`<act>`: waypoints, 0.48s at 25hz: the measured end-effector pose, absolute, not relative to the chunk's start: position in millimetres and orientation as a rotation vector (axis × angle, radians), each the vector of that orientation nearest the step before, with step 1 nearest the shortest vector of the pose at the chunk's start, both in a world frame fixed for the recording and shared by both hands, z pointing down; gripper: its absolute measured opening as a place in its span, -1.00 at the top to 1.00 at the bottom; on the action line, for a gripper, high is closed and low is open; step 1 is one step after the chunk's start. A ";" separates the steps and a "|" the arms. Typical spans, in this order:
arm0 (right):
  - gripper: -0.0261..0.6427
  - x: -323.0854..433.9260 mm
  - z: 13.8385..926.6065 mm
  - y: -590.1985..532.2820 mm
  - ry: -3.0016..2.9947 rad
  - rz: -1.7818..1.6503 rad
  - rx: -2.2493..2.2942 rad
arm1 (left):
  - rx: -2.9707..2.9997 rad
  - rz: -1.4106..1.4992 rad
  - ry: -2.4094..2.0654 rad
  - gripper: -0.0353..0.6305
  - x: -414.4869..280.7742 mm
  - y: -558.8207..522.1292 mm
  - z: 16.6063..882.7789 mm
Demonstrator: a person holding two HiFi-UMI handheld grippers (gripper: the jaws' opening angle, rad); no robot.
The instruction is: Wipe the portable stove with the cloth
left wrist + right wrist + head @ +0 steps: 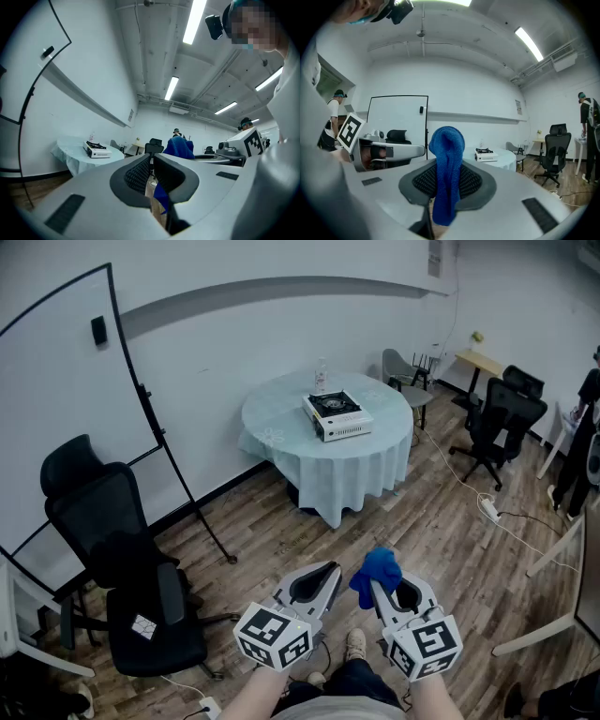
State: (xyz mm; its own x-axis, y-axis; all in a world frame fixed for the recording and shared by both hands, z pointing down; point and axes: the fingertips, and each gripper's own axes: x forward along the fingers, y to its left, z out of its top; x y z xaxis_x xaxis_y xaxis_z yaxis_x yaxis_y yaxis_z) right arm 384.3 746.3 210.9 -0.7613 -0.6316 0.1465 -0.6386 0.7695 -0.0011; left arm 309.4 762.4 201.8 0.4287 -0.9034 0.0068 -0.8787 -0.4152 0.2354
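The person is standing well back from the round counter (281, 423), which is wearing a pale cloth cover that is hanging down to the wooden floor (281, 531). The portable stove (337, 415) is sitting on the right part of the counter top, its burner facing up, untouched and far from both tools. Just behind the stove, on its far side, a clear bottle (321, 377) is standing upright; it is too small to tell what it is holding.

Near the person's body, the right hand-held gripper (377, 585) is clenching a blue cloth (377, 570). In the right gripper view the cloth (446, 173) is running up between the two padded jaws and bunching into a rounded lump above their tips, with a tail hanging below. The left hand-held gripper (330, 570) is sitting just beside it on the left, its jaws pressed together with nothing between them; in the left gripper view the cloth (178, 146) is showing beyond the tips, apart from them.

At the near left a black office chair (122, 559) is standing in front of a whiteboard (56, 381) on a stand. At the far right another black chair (502, 418) is sitting near a small desk (480, 362).
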 end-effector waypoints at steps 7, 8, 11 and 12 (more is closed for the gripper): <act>0.64 385.1 214.8 746.0 -2.787 0.060 1.035 | 2.483 -0.177 -1.552 0.78 312.4 762.6 202.1; 0.64 385.3 214.4 746.2 -2.790 0.066 1.034 | 2.491 -0.173 -1.546 0.78 314.3 762.6 201.4; 0.64 386.2 211.4 744.6 -2.801 0.073 1.033 | 2.518 -0.180 -1.519 0.78 319.1 760.2 197.9; 0.64 386.4 210.9 743.6 -2.805 0.074 1.032 | 2.520 -0.185 -1.515 0.78 319.6 758.9 197.5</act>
